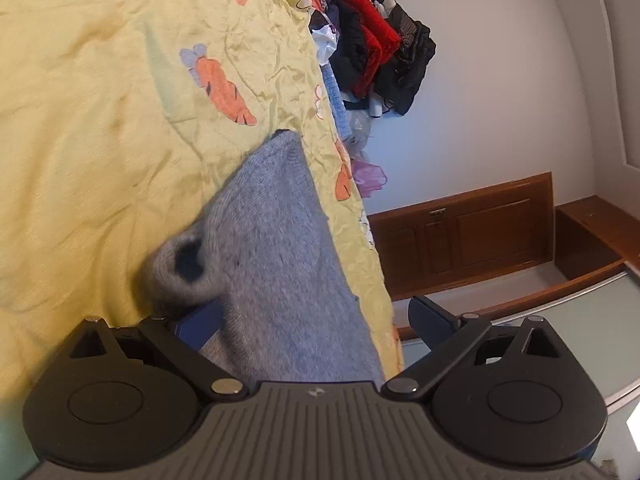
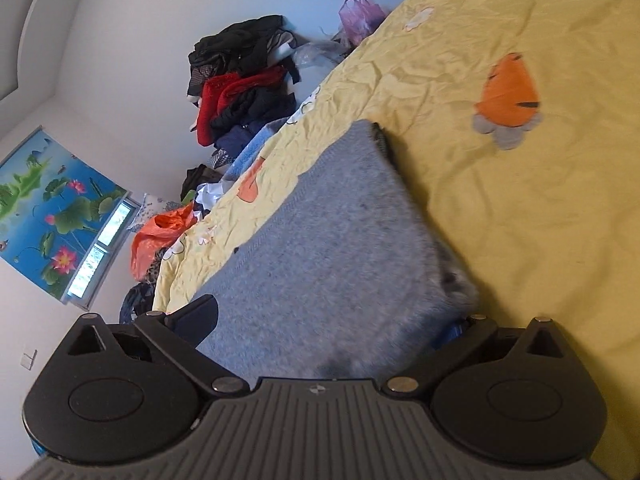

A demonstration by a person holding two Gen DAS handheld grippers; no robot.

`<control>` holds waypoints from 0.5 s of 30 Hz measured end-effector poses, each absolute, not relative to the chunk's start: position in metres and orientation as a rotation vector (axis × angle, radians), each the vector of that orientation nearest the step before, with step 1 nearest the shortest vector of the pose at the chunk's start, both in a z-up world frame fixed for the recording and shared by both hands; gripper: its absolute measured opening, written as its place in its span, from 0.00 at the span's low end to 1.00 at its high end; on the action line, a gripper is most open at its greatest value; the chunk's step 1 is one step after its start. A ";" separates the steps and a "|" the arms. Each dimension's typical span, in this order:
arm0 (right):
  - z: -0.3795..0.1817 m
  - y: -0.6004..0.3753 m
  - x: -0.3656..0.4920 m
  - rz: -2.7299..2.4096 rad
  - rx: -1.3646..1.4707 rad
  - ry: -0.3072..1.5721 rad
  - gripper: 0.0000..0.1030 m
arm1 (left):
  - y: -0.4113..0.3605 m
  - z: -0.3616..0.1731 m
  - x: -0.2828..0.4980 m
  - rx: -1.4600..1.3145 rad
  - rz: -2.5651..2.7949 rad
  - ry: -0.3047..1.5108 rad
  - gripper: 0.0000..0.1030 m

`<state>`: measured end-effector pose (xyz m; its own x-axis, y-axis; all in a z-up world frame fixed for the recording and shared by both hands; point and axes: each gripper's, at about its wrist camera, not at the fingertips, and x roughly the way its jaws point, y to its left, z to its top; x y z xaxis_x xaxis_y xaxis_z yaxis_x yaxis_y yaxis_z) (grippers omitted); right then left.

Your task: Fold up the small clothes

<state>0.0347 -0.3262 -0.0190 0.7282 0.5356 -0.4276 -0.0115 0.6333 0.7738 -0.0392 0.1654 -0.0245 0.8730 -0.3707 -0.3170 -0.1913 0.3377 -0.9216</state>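
Observation:
A grey knitted garment lies flat on a crumpled yellow bedsheet printed with orange carrots. A rolled sleeve end with a dark opening bulges at its left edge. My left gripper stands open, jaws wide apart, and the cloth runs loosely between them, covering part of one blue pad. In the right wrist view the same garment stretches away over the sheet. My right gripper is open too, its right finger half hidden behind the cloth edge.
A heap of black and red clothes sits beyond the bed's far edge against the wall. An orange plastic bag and a purple bag lie there too. A brown wooden cabinet runs along the wall.

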 end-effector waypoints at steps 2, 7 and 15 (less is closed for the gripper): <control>-0.018 -0.318 0.042 0.333 0.832 0.712 1.00 | 0.162 -0.019 -0.034 -1.210 -0.096 0.592 0.98; -0.018 -0.325 0.032 0.353 0.859 0.749 0.99 | 0.154 -0.012 -0.064 -1.131 0.004 0.668 0.98; -0.018 -0.325 0.025 0.339 0.805 0.726 1.00 | 0.149 -0.014 -0.038 -1.063 0.040 0.621 0.98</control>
<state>0.0252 -0.3253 -0.0185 0.7122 0.5327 -0.4572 -0.0083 0.6576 0.7533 -0.0376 0.1490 -0.0144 0.8298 -0.2596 -0.4940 -0.3208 0.5024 -0.8029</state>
